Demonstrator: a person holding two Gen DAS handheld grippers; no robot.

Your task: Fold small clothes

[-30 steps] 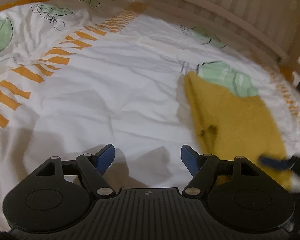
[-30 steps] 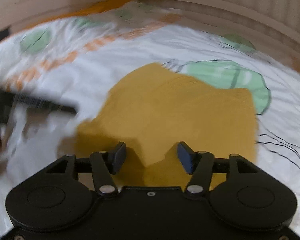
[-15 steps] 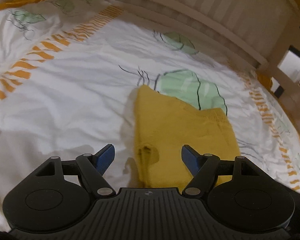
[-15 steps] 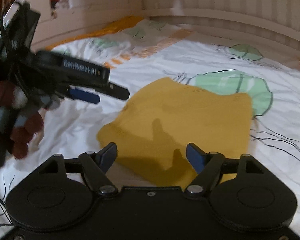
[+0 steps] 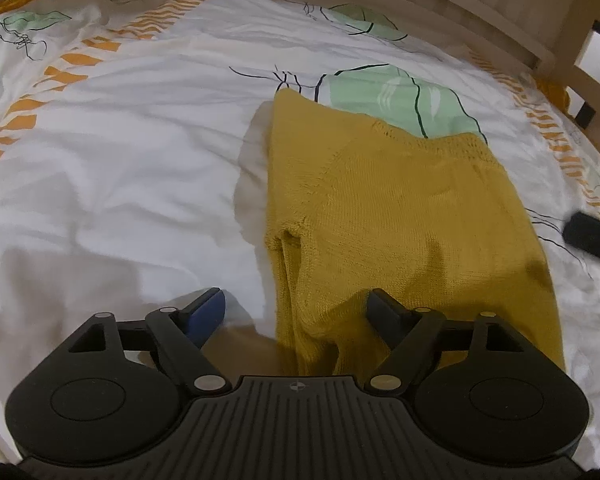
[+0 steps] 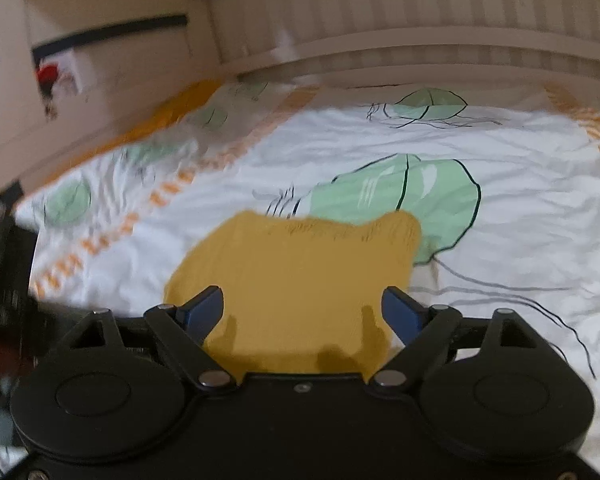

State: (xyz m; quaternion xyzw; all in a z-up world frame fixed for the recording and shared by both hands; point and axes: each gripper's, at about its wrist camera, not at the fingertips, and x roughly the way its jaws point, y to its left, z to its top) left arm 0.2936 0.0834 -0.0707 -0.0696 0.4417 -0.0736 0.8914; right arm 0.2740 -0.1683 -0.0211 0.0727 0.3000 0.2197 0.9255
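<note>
Hovering over the bed, the left gripper (image 5: 294,308) has its jaws spreading wider, nothing pinched between them; its blue-padded left finger sits above bare sheet while the right finger hangs over the near edge of the mustard-yellow knitted garment (image 5: 400,208). The right gripper (image 6: 302,308) is opening too, both blue pads apart and gripping nothing, with the same yellow knit lying on the sheet beyond and below them (that view is smeared with motion, so fine detail is lost). The garment lies fairly flat near the middle of the bed, one long fold or sleeve running down its left side in the left wrist view, its far edge overlapping a large pale-green leaf print (image 5: 396,100). At the right edge of that view a dark blurred bar (image 5: 592,236) pokes in over the sheet; I cannot tell what it is. Underneath everything is a rumpled white duvet cover (image 5: 120,168) with black line drawings, more green leaves and a band of orange dashes (image 5: 64,76) curving along its left. Around the bed stands a pale wooden slatted frame (image 6: 420,12), and past it, to the left in the right wrist view, pale furniture with dark strips (image 6: 108,28).
</note>
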